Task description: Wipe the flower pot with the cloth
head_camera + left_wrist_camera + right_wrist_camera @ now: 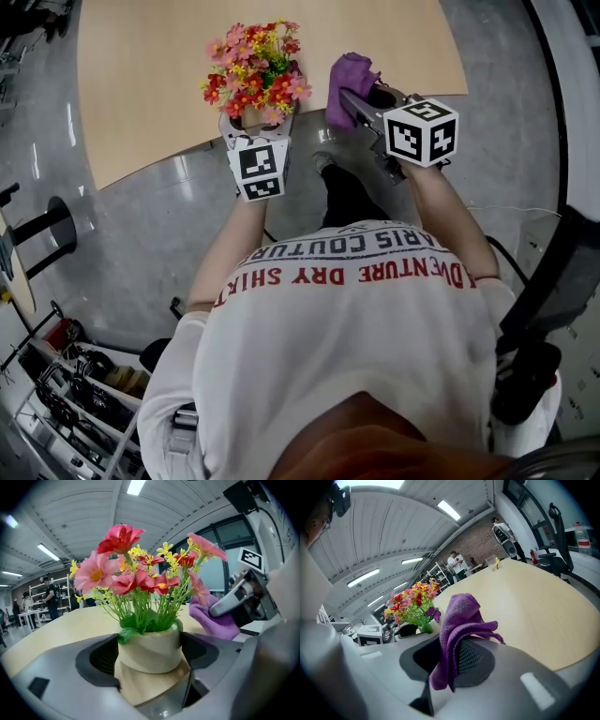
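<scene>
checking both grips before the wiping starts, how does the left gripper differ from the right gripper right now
The left gripper has its jaws wide around the flower pot, no gap showing at either side; the right gripper has its jaws closer together, pinching the purple cloth. The left gripper's load is stiff and upright; the right gripper's hangs in limp folds. Both hold something at the near edge of the table.

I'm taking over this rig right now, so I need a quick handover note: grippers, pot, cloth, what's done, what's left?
Left gripper: jaws wide around the flower pot, pads seemingly touching its sides, at the table edge.
Right gripper: shut on the purple cloth, held beside the flowers, off the pot.
Done: pot and cloth both in hand.
Left: wipe the pot.
</scene>
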The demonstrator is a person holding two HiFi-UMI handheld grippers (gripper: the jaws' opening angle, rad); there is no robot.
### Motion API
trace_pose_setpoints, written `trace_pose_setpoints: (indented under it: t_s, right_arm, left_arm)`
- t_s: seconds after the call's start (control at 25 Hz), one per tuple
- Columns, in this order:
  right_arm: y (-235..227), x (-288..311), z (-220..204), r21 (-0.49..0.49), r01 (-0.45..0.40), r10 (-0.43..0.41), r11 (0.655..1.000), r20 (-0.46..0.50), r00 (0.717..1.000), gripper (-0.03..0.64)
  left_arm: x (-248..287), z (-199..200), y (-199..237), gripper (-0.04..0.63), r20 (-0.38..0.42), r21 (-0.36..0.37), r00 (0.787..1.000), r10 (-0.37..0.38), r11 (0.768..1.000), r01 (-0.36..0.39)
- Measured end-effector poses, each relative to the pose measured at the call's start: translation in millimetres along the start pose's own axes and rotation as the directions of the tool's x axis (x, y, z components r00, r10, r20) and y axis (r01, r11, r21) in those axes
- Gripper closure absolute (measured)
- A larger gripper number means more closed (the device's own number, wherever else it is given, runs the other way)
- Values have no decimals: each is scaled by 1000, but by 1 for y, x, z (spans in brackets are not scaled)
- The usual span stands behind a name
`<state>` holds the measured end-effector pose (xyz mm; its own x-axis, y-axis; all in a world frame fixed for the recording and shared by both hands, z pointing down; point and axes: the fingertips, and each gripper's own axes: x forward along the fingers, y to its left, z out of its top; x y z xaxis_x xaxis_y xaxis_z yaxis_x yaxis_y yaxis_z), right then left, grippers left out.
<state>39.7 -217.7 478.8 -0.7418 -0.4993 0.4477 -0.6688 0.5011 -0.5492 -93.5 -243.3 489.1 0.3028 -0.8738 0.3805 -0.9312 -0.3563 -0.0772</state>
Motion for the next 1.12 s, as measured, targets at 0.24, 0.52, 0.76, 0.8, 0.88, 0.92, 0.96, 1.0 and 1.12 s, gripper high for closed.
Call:
trace_pose_setpoints:
  t_s: [0.24, 0.52, 0.76, 0.8, 0.88, 0.92, 0.96, 1.0, 1.12]
  right_arm:
    - [23, 11, 24, -50, -86, 86, 995, -6, 996, 574]
    - [23, 31, 41, -97, -130, 130, 987, -8, 992, 574]
    - [28, 48, 50, -165, -178, 168, 970, -72, 983, 574]
    - [28, 51, 49, -169, -191, 177, 967, -91, 980, 574]
    - [26, 60, 47, -167, -219, 199, 961, -125, 972, 574]
    - [25, 63, 45, -165, -229, 207, 959, -142, 968, 574]
    - [24, 65, 43, -165, -233, 207, 959, -159, 965, 574]
    - [22, 66, 40, -167, -229, 199, 959, -179, 964, 574]
    - [9, 78, 28, -210, -187, 129, 960, -264, 956, 574]
  left_arm:
    - [-10, 7, 2, 173, 6, 69, 983, -185, 980, 185]
    - [-9, -8, 7, 192, -53, 136, 940, -337, 930, 341]
    - [-11, -4, 5, 191, -45, 121, 940, -339, 932, 342]
    - [-11, -3, 6, 192, -45, 120, 939, -342, 931, 345]
    - [-6, -3, 7, 192, -47, 119, 936, -348, 929, 351]
    - [-5, -4, 8, 192, -47, 118, 935, -351, 928, 354]
    - [-5, -3, 8, 192, -47, 118, 934, -354, 927, 357]
    - [-7, -3, 7, 192, -46, 118, 933, -358, 925, 361]
    - [-5, -2, 10, 192, -47, 116, 929, -366, 922, 369]
